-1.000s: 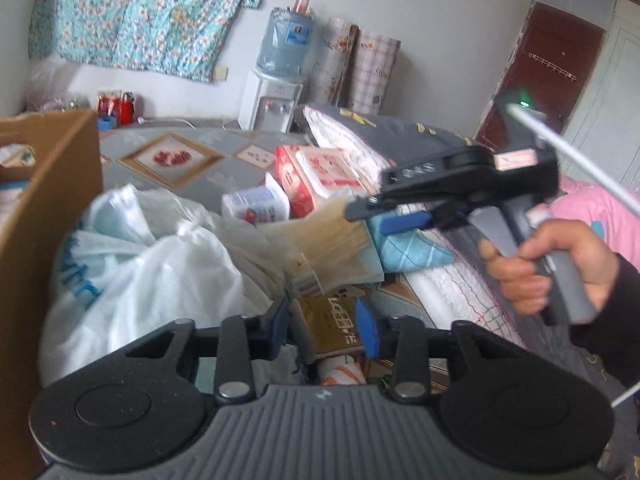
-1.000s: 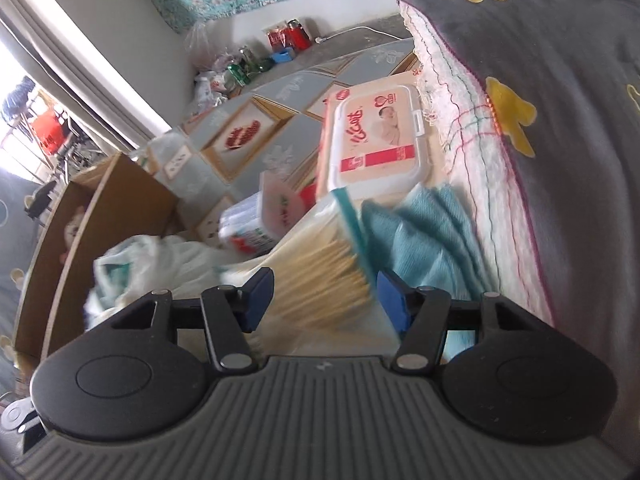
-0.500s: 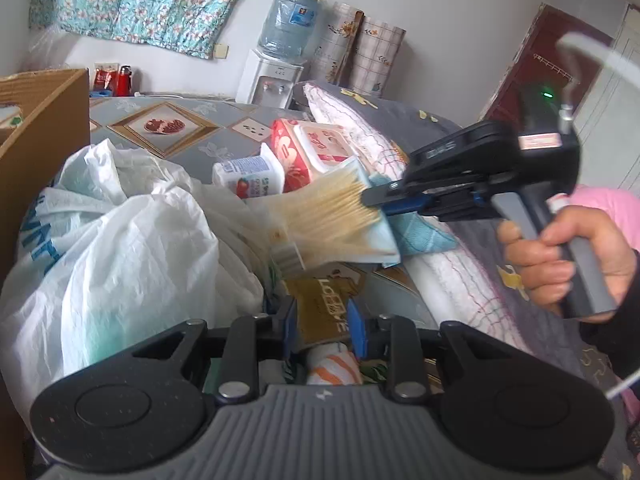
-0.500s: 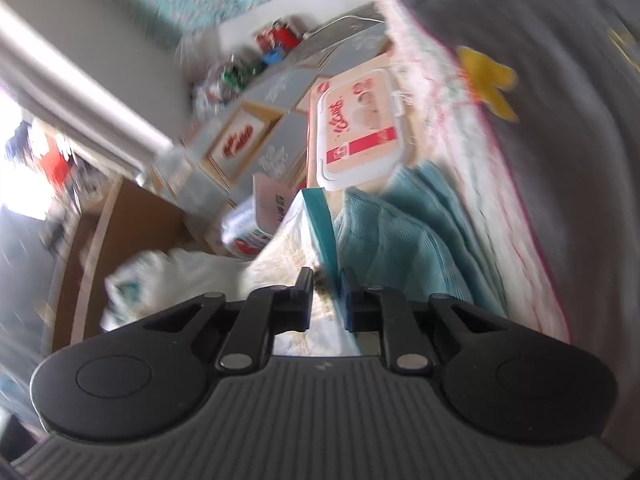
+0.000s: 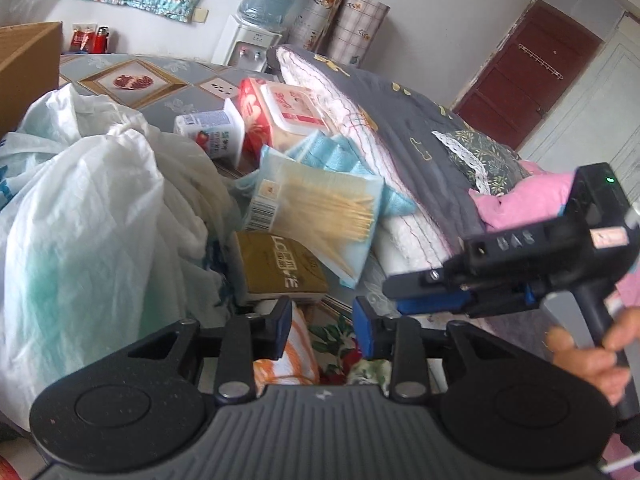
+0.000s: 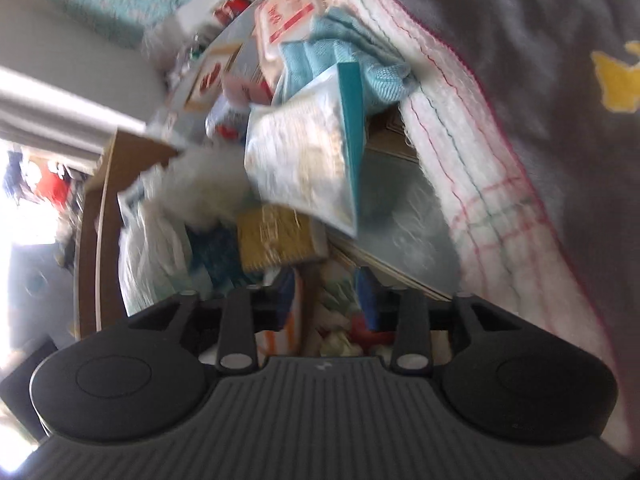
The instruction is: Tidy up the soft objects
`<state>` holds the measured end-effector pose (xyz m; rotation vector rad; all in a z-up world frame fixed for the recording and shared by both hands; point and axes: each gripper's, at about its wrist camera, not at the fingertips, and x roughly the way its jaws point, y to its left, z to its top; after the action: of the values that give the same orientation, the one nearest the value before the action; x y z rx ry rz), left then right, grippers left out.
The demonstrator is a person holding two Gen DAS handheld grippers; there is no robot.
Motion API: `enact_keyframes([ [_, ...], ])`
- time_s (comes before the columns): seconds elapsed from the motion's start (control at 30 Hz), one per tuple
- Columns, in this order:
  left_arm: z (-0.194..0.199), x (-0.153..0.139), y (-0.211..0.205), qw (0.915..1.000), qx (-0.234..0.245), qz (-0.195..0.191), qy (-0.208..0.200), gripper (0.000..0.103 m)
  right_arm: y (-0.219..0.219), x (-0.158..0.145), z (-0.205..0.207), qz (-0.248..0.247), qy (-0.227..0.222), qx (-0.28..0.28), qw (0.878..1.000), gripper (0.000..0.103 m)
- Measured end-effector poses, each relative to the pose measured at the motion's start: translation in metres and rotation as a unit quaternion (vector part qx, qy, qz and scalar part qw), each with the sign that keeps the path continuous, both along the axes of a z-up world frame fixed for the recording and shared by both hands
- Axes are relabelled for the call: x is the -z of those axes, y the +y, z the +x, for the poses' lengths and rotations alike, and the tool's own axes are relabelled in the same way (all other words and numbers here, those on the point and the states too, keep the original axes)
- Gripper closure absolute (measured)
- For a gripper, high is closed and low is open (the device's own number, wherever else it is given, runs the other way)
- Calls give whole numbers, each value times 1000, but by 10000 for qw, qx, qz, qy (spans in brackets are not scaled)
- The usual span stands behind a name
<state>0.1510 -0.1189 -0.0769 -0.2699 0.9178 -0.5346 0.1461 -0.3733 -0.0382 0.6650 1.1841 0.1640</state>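
A clear packet of thin wooden sticks (image 5: 316, 216) lies loose across a gold box (image 5: 280, 268) and a teal towel (image 5: 340, 156). My left gripper (image 5: 324, 330) hovers just before the gold box, its jaws opening with nothing between them; an orange-striped soft item (image 5: 298, 356) lies below. In the left wrist view my right gripper (image 5: 394, 294) hangs to the right of the packet, apart from it, held by a hand (image 5: 588, 360). The blurred right wrist view shows the right gripper (image 6: 326, 296) with jaws opening on nothing and the packet (image 6: 304, 160) ahead.
A bulging white plastic bag (image 5: 88, 208) fills the left. Beside it stand a cardboard box (image 5: 28, 64), a small milk carton (image 5: 212, 132) and a wet-wipes pack (image 5: 288, 108). A folded grey and white quilt (image 5: 400, 132) with pink bedding (image 5: 528, 196) borders the right.
The right gripper, shut on the packet's edge half a second ago, has let go and drawn back to the lower right. The packet has settled onto the gold box. The left jaws widened slightly.
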Motion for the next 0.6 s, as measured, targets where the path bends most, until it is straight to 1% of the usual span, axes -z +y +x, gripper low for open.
enact_keyframes([
  [0.07,2,-1,-3,10000,44,-13,27,65,1,-18,-1,-279,-378,-265,9985,60],
  [0.13,7,-1,-6,9999,96,-88,106,62,5,-35,8,-622,-788,-498,9937,56],
  [0.17,10,0,-8,9997,115,-143,179,60,7,-42,17,-738,-958,-635,9906,52],
  [0.2,14,2,-10,9994,127,-194,261,58,10,-48,26,-813,-1100,-792,9874,51],
  [0.23,17,4,-13,9991,132,-237,338,57,14,-52,37,-906,-1239,-894,9841,51],
  [0.3,25,10,-18,9987,104,-267,433,56,20,-54,62,-1085,-1404,-1267,9759,50],
  [0.37,33,18,-24,9982,35,-257,540,56,25,-50,87,-1214,-1432,-1599,9691,49],
  [0.4,38,23,-25,9977,-15,-303,611,56,29,-45,102,-1264,-1363,-1824,9655,49],
  [0.53,55,38,-31,9948,-106,-550,855,58,34,-28,140,-1378,-1143,-2468,9524,49],
  [0.6,60,39,-33,9939,-82,-665,879,58,40,-16,154,-1464,-1025,-2641,9478,49],
])
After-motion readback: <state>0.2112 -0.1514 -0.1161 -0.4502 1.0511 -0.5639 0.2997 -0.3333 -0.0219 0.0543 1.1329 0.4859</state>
